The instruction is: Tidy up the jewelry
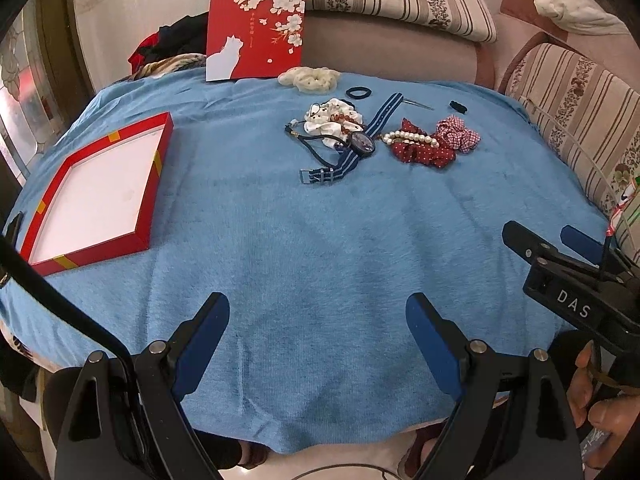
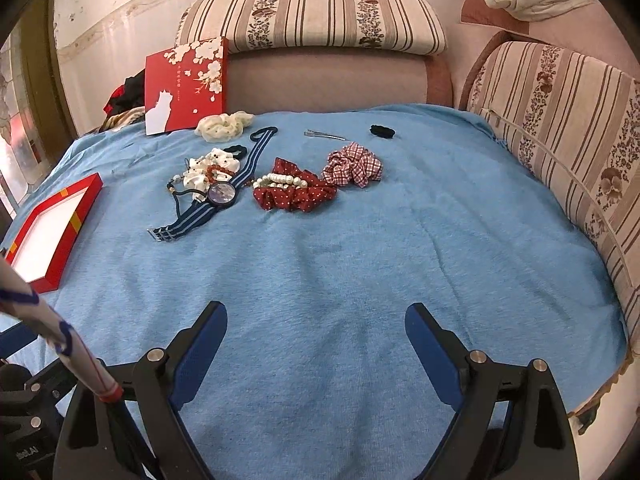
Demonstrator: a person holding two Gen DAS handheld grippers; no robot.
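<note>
**Blue towel, open tray, nothing picked yet**

Red-rimmed shallow cardboard tray (image 1: 100,188) with a white floor, lying empty on the blue terry towel (image 1: 320,248): taken as landmark. Heaped well to the right of that tray, slightly farther back: a round dark-faced watch on a navy-and-pale-striped fabric strap (image 1: 362,145), a white scrunchie tangled with amber beads and a dark cord (image 1: 330,122), a white pearl strand (image 1: 410,138) draped over a dark-red dotted scrunchie (image 1: 424,154), then a red-and-white gingham scrunchie (image 1: 458,132). Farther back from the tray: a cream scrunchie (image 1: 310,78), a thin black elastic ring (image 1: 358,93), a silver hair clip (image 1: 418,104), a small black hair tie (image 1: 458,107), and a red lid printed with a white cat and blossoms (image 1: 256,36) propped upright.

Left gripper (image 1: 318,344) spread wide, empty, hovering over bare towel near the front edge. Right gripper (image 2: 316,344) likewise wide apart and empty, well short of the heap.

Probably the very start: choosing a first piece. Best taken from the heap's near edge, likely the watch, pinched across the strap beside the case rather than on the glass. Worth lowering one pad onto towel beside the strap, not onto the cord lying against it, to avoid dragging beads along. Lifted straight up, then carried left and set flat on the tray floor.
</note>
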